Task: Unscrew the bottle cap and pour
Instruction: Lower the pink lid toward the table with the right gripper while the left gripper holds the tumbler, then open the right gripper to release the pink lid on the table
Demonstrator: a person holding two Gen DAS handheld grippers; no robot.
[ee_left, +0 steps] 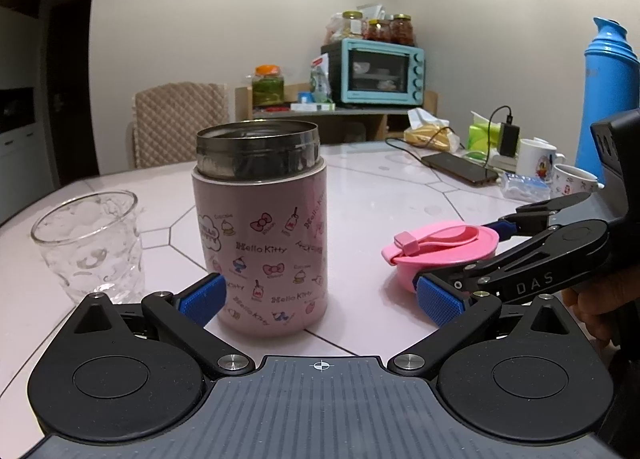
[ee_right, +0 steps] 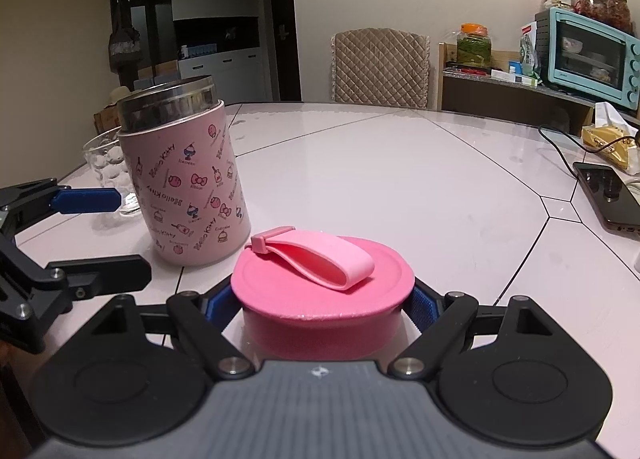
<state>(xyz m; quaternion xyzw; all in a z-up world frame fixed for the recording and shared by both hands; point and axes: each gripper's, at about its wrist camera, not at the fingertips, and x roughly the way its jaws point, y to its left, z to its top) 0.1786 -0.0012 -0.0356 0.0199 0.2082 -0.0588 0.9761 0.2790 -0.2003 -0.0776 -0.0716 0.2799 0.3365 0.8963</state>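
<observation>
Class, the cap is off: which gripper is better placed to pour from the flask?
Left. The left gripper brackets the Hello Kitty flask; the right gripper holds the pink cap.

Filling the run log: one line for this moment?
cap: off, on table, in right gripper | jar: open, upright | left gripper: open beside jar | glass: empty

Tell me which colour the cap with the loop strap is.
Pink; the cap shows best in the right wrist view.
</observation>
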